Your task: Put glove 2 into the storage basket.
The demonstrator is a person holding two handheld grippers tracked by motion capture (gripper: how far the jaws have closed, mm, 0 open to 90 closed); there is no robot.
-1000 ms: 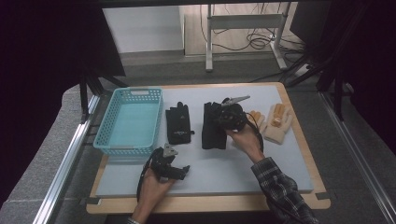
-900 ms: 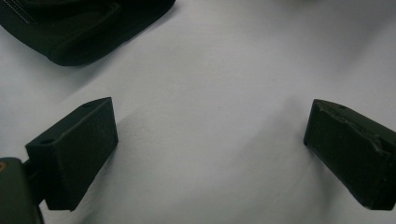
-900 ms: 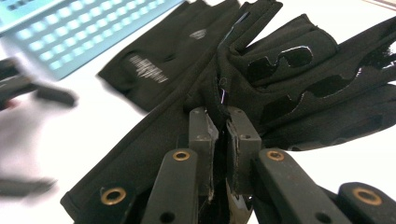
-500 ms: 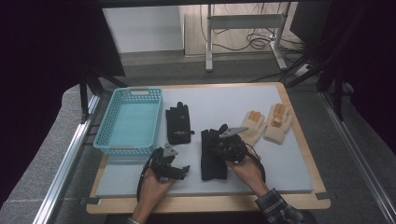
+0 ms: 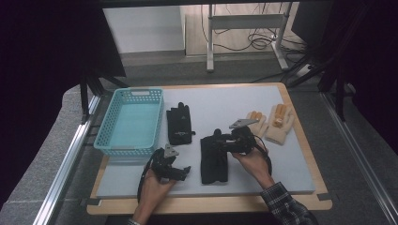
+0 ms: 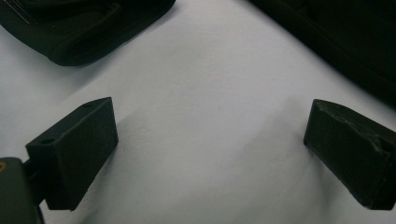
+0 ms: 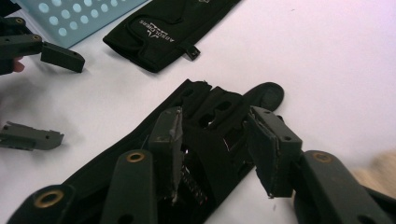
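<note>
Right gripper (image 7: 217, 154), jaws just opening, straddles a black glove (image 5: 214, 159) lying flat; it could snag. Left gripper (image 6: 210, 154) rests wide, empty.

Your counter (image 5: 300, 178) is a pale grey mat on a light wooden board, set in a metal frame with rails (image 5: 65, 173) along both sides. Beyond it you see a grey floor (image 5: 155, 70), a white wall panel (image 5: 141, 28), and a white metal stand (image 5: 244, 23) with loose cables (image 5: 263, 42) beneath. Darkness frames both edges.
</note>
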